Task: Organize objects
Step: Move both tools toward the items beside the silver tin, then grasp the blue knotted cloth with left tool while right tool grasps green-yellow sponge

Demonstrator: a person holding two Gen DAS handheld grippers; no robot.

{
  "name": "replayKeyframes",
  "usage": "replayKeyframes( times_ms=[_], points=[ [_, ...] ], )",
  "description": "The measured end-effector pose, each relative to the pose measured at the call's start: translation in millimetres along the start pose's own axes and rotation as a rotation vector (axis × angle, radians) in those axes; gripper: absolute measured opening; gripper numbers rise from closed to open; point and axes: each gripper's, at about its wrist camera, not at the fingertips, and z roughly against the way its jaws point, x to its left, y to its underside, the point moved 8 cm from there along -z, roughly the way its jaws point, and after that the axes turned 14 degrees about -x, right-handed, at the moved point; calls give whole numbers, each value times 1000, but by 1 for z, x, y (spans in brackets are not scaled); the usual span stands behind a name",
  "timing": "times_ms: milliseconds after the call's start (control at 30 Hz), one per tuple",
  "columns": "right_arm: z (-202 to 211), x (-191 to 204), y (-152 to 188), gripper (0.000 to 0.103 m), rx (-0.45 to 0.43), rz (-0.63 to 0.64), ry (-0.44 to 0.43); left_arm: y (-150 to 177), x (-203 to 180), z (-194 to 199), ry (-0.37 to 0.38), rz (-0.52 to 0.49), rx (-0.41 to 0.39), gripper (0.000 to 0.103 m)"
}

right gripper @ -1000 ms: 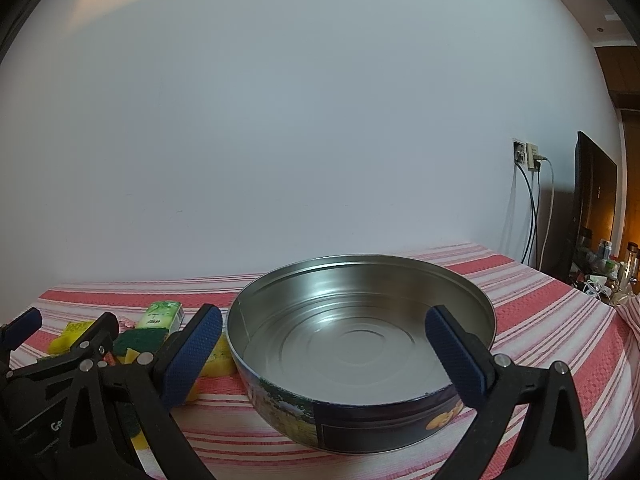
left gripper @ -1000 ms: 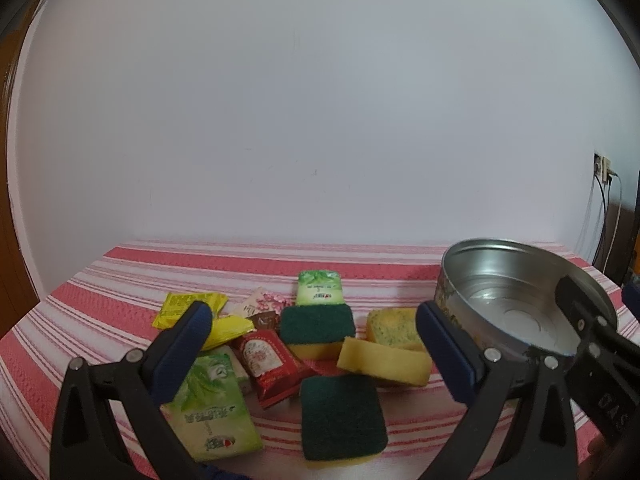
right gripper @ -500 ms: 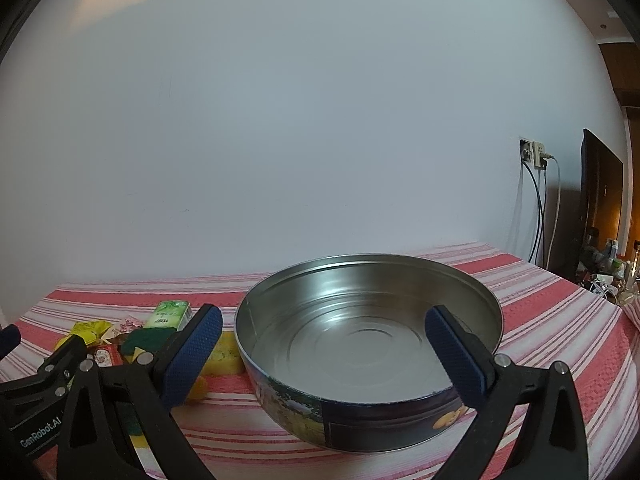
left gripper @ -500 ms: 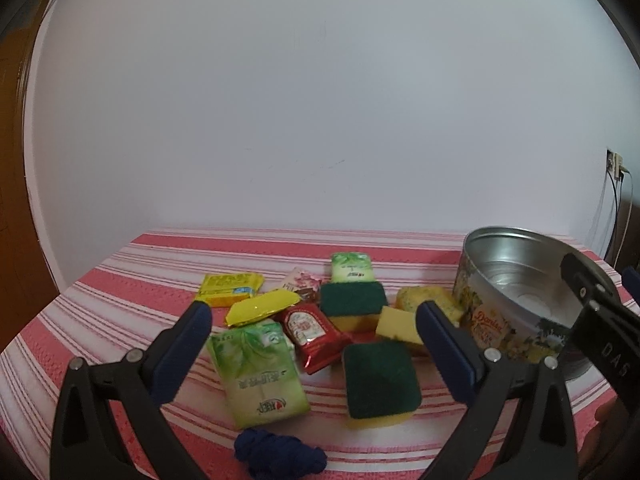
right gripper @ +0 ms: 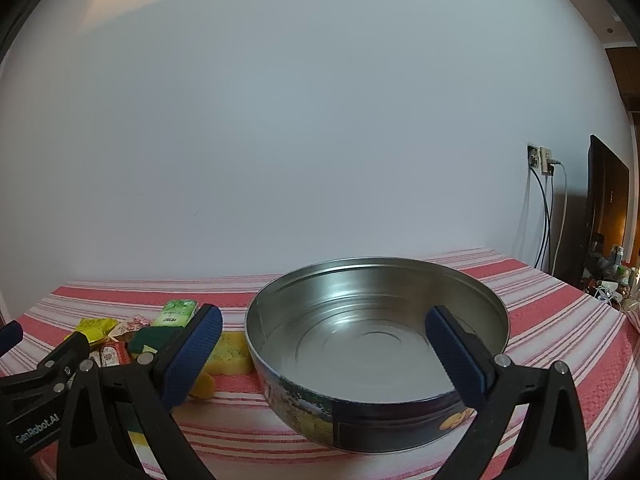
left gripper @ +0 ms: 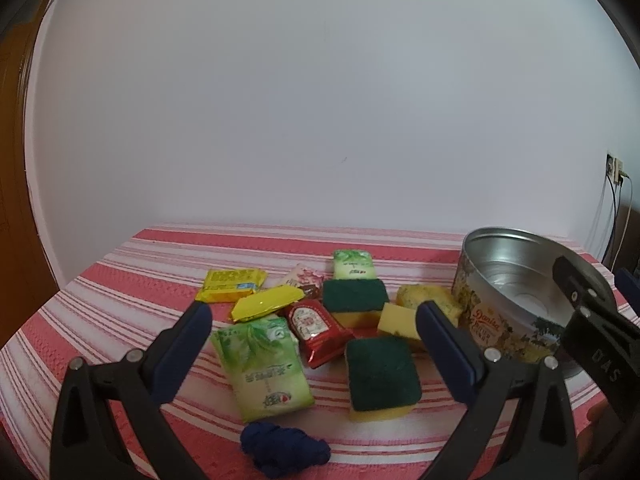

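A round metal tin (right gripper: 376,360) with a shiny ribbed inside and a printed outer wall sits toward the right end of the worktop (left gripper: 120,280), which is covered in a woven red-and-white striped cloth. Left of the tin lies a loose cluster of soft things. Three sponges have a rough dark-green scouring face over yellow foam: one nearest the front edge (left gripper: 382,376), one farther back (left gripper: 354,304), and a yellow block (left gripper: 400,322) tipped between them. A worn, speckled yellow sponge (left gripper: 428,300) rests just beside the tin wall. Glossy packets lie among them: a large green one (left gripper: 262,364), a red one (left gripper: 316,326) touching it, two yellow foil ones (left gripper: 232,286) (left gripper: 266,306), a pink-white one (left gripper: 304,280) and a small green one (left gripper: 354,264) toward the back. A crumpled dark-blue wad (left gripper: 284,446) lies by the front edge.

The left gripper (left gripper: 312,352) hovers over the cluster, its jaws spread wide and holding nothing; the blue textured pads (left gripper: 182,356) touch no item. The right gripper (right gripper: 324,356) faces the tin, jaws equally wide apart and empty, flanking the tin in view without clear contact.

A plain white wall (right gripper: 320,120) backs the worktop. At the right are a wall socket with cables (right gripper: 540,160) and a dark screen (right gripper: 606,208).
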Motion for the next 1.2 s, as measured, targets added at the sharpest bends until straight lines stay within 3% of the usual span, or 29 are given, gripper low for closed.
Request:
replayKeyframes(
  times_ms=[200, 467, 633, 800, 933, 1000, 1100, 1200],
  points=[
    [5, 20, 4, 103, 26, 17, -112, 2, 31, 6, -40, -9, 32, 103],
    [12, 79, 20, 103, 177, 55, -358, 13, 101, 6, -180, 23, 105, 103],
    [10, 109, 45, 103, 377, 16, -472, 20, 114, 7, -198, 1, 145, 103],
    [-7, 134, 77, 102, 567, -28, -484, 30, 121, 12, -176, 13, 180, 103],
    [-15, 157, 103, 101, 656, 38, -479, 35, 114, 17, -139, 3, 212, 103],
    [-16, 164, 111, 83, 652, 106, -472, 38, 112, 17, -127, 1, 218, 103],
    [-15, 164, 116, 66, 651, 140, -473, 42, 102, 15, -90, -17, 241, 103],
    [-13, 154, 114, 58, 666, 120, -501, 47, 95, 13, -64, -8, 266, 103]
  ],
)
